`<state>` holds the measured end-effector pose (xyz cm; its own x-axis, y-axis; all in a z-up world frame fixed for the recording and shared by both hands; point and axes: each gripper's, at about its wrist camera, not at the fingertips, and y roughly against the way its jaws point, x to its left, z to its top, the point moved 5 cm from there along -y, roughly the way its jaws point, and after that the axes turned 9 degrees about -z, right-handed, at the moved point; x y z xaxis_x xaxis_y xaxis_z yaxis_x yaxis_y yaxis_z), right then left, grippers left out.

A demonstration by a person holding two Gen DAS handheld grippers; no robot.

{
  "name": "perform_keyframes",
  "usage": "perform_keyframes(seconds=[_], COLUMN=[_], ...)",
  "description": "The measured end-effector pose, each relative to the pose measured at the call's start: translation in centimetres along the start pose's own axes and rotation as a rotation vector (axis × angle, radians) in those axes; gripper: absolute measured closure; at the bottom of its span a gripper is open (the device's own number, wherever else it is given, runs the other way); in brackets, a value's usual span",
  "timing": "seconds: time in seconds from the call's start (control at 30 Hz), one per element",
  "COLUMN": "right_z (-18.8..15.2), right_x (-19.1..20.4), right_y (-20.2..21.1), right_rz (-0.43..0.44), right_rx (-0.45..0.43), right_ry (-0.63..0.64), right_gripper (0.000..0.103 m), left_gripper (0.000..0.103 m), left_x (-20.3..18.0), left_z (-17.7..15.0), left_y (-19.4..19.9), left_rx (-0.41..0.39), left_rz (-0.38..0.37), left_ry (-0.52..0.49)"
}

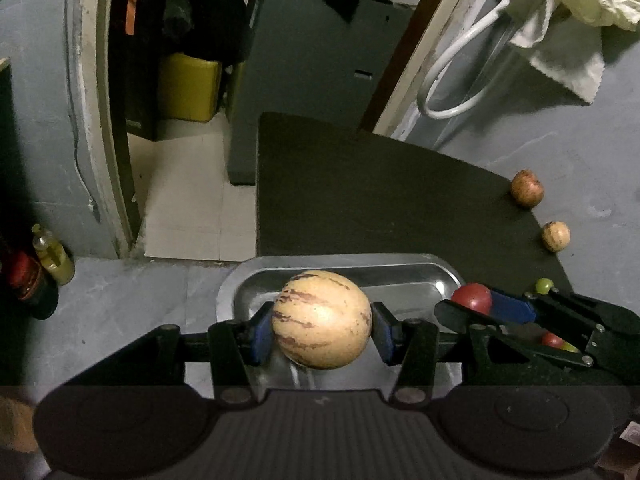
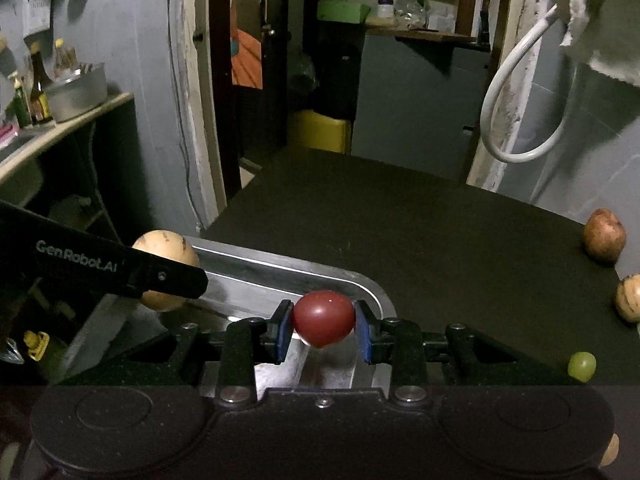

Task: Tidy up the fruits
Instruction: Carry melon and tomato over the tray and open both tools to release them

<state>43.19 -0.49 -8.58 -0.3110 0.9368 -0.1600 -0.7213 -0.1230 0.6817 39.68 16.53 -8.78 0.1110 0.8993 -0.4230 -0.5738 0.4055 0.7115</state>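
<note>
Clamping a pale, brown-streaked melon [image 1: 322, 319] between its blue pads, the left gripper [image 1: 322, 326] holds the fruit above the near end of a metal tray [image 1: 424, 276]. Just to its right, the right gripper [image 2: 323, 326] is closed on a small red fruit [image 2: 323, 318], also over the tray's near edge, with the tray's rim curving away beyond it. The tray sits at the corner of a dark bench [image 2: 440, 232]. Well ahead and to the right of both grippers, a reddish-brown fruit [image 2: 604, 234] and a smaller streaked fruit [image 2: 629, 298] lie near the bench's far edge, slightly apart. A small green fruit [image 2: 582, 366] rests on the bench beside the right gripper's right side.
</note>
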Motion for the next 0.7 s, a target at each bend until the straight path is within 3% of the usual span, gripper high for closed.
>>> perform_keyframes(seconds=[0.33,0.5,0.7], right_z=[-1.2,-1.2,-1.3], right_x=[0.4,0.4,0.0], right_y=[-1.7,-1.3,0.8], right_rz=[-0.043,-0.044,-0.041], right_rx=[0.037,0.035,0.021], right_ry=[0.037,0.035,0.021], right_gripper=[0.069,0.059,0.045], left_gripper=[0.048,0.048,0.038], left_x=[0.8,1.0,0.8], left_z=[0.2,0.3,0.2], left_y=[-1.1,-1.1,-0.2], left_rx=[0.018,0.025,0.015], left_rz=[-0.028,-0.033,-0.043], left_ry=[-0.006,0.025,0.059])
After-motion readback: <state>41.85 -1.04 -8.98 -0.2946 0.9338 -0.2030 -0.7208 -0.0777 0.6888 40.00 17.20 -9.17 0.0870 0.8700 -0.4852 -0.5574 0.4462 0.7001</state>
